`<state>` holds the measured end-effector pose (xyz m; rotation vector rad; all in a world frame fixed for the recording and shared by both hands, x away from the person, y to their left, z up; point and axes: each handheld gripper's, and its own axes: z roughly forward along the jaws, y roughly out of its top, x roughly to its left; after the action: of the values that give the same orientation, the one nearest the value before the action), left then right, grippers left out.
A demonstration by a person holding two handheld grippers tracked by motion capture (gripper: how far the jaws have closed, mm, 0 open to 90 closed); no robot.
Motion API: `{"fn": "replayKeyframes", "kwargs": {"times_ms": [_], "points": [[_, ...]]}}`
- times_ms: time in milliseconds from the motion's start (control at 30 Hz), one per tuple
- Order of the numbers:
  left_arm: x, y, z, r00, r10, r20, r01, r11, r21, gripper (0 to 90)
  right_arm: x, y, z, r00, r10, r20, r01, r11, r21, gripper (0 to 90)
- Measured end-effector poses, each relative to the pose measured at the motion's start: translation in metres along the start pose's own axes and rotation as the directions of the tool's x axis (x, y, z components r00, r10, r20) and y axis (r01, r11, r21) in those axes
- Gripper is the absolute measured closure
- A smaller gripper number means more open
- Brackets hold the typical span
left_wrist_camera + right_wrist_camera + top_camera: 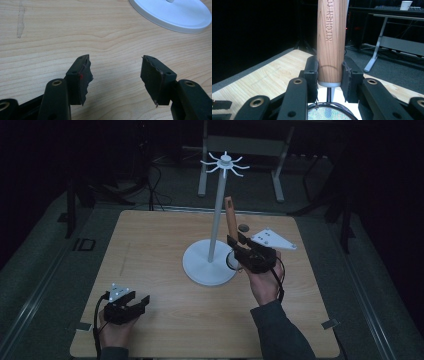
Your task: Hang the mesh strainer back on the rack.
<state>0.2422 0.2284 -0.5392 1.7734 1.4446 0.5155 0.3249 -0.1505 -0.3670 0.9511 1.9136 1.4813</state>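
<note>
The right gripper [329, 75] is clamping its two jaws on the lower end of a wooden handle [331, 42], which belongs to a small mesh strainer [329, 113] hanging below the grip. The handle is standing nearly upright, probably so that its top end can be raised toward the hooks of the white hanging stand [216, 220]. In the high view the right gripper [243, 251] is holding the strainer just to the right of the stand's pole, above the edge of the round base [200, 267]. The left gripper [116, 77] is resting idle on the wooden table [160, 245], well to the left of the stand, its jaws standing wide apart with nothing between them.
</note>
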Motion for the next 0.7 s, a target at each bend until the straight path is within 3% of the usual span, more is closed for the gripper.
{"fn": "replayKeyframes", "kwargs": {"times_ms": [700], "points": [[0.001,0.0,-0.001,1.0,-0.002,0.001,0.002,1.0,-0.003,41.4,-0.007,0.012,-0.006,0.9993,0.036,0.01,-0.035,0.998,-0.061,69.5]]}}
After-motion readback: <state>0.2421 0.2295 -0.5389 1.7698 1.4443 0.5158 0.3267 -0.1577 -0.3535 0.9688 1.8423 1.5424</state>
